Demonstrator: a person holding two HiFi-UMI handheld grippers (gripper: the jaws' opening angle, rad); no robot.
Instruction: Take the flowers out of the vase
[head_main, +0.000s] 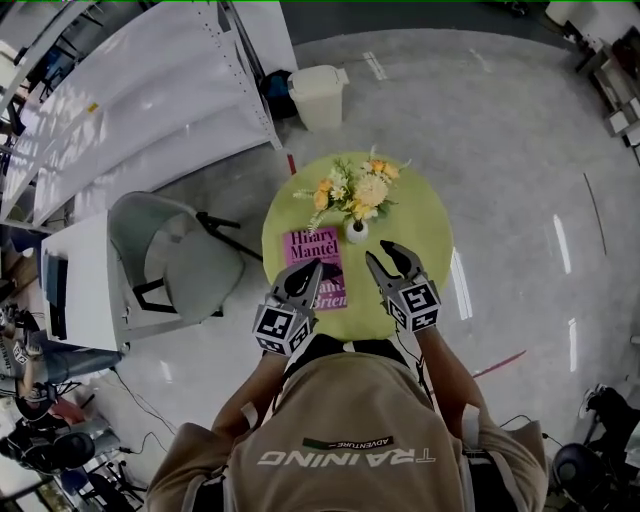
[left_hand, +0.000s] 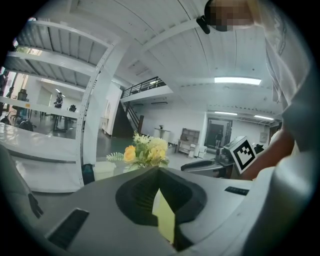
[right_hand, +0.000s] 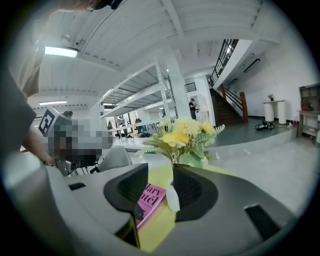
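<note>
A small white vase (head_main: 356, 231) stands on a round yellow-green table (head_main: 420, 215) and holds a bunch of yellow and orange flowers (head_main: 357, 187). A pink book (head_main: 320, 262) lies next to it on the left. My right gripper (head_main: 381, 251) hovers just in front of the vase, open, with nothing between its jaws. In the right gripper view the vase (right_hand: 172, 197) and flowers (right_hand: 182, 137) show through the gap of that gripper (right_hand: 161, 172). My left gripper (head_main: 308, 270) is over the book, shut and empty. In the left gripper view the flowers (left_hand: 145, 152) rise beyond its closed jaw tips (left_hand: 159, 172).
A grey shell chair (head_main: 176, 258) stands left of the table. A white bin (head_main: 318, 94) sits on the floor beyond it, beside long white shelving (head_main: 130, 90). The person stands at the table's near edge. Grey floor surrounds the table.
</note>
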